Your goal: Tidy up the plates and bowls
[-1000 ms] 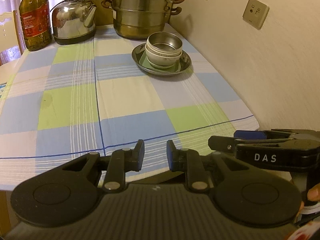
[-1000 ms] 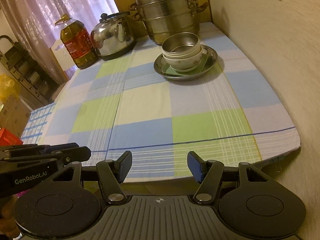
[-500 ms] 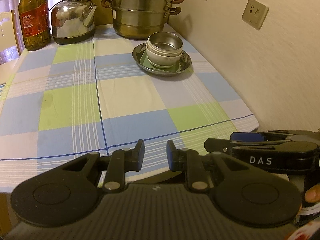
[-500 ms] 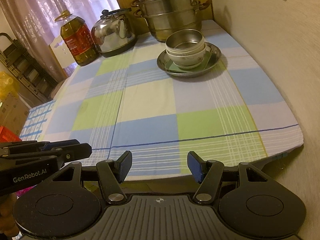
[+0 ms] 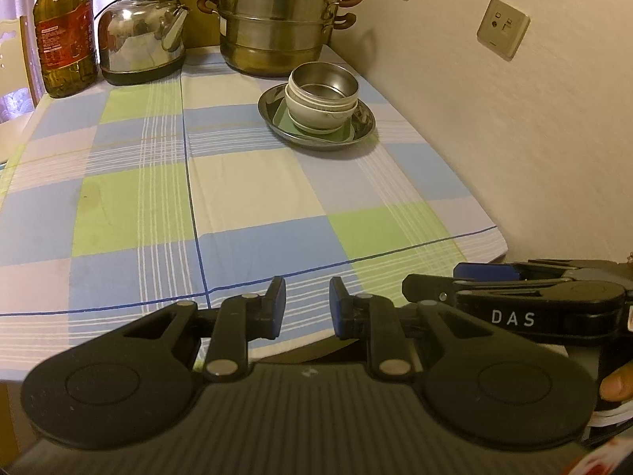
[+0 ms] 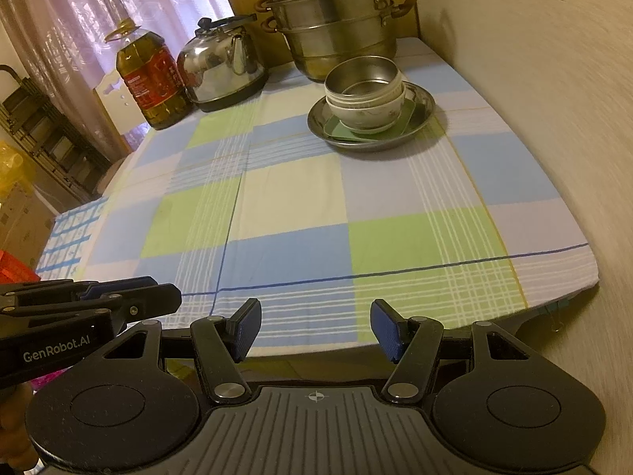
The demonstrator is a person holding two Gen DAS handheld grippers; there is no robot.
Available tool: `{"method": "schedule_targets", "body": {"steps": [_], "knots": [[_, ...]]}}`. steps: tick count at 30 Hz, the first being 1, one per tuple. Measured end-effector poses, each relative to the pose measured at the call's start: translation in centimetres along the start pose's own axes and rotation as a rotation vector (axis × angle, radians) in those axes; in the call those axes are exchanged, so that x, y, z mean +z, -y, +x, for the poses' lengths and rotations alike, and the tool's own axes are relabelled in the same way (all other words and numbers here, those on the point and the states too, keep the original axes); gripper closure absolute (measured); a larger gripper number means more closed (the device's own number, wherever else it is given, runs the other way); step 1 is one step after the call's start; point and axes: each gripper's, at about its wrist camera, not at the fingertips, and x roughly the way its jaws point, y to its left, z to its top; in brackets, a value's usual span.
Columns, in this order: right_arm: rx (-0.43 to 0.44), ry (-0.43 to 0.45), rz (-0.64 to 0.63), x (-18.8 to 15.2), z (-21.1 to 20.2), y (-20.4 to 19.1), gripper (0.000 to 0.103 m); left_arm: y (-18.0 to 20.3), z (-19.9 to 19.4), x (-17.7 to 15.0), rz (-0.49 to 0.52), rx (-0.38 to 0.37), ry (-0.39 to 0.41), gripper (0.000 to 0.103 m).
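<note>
Left claw (image 5: 304, 308): we hold it over the near edge of the tabletop, angled downward; its blue pads sit a narrow gap apart with nothing between them, so we read it as slightly parted and empty.
Right claw (image 6: 315, 328): we hold it just beside the left one, also over the near edge; its blue pads stand wide apart and grip nothing.
Bowls (image 5: 322, 97): a nested stack stands upright at the far right of the tabletop, close to the wall; a metal bowl (image 6: 362, 75) sits on top, inside white ceramic ones.
Plates: the stack rests on a green square plate (image 6: 336, 126), which lies in a round metal plate (image 5: 362, 130); we see all of these touching, one inside another.
Tabletop (image 5: 245, 182): covered by a checked cloth of blue, green and cream; the wide middle stretch between our claws and the stack carries nothing.
Far edge: a tiered steel steamer pot (image 5: 277, 16) stands just behind the stack, a steel kettle (image 5: 142, 35) to its left, and an oil bottle (image 5: 65, 35) with a red label further left.
Wall (image 5: 514, 138): it runs along the right side, with a socket plate (image 5: 502, 27) above the tabletop.
Hands: we see only a fingertip (image 5: 615, 386) at the right claw's handle in the left view.
</note>
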Motion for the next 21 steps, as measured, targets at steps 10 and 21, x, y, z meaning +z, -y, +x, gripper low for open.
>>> {"method": "schedule_targets", "body": {"steps": [10,21], "knots": [[0.0,0.0,0.0,0.0,-0.03,-0.02,0.042,0.11,0.11,0.01,0.001,-0.001,0.001,0.082],[-0.002,0.002,0.0,0.12,-0.06,0.19,0.042,0.18,0.14,0.12,0.002,-0.005,0.001,0.082]]}}
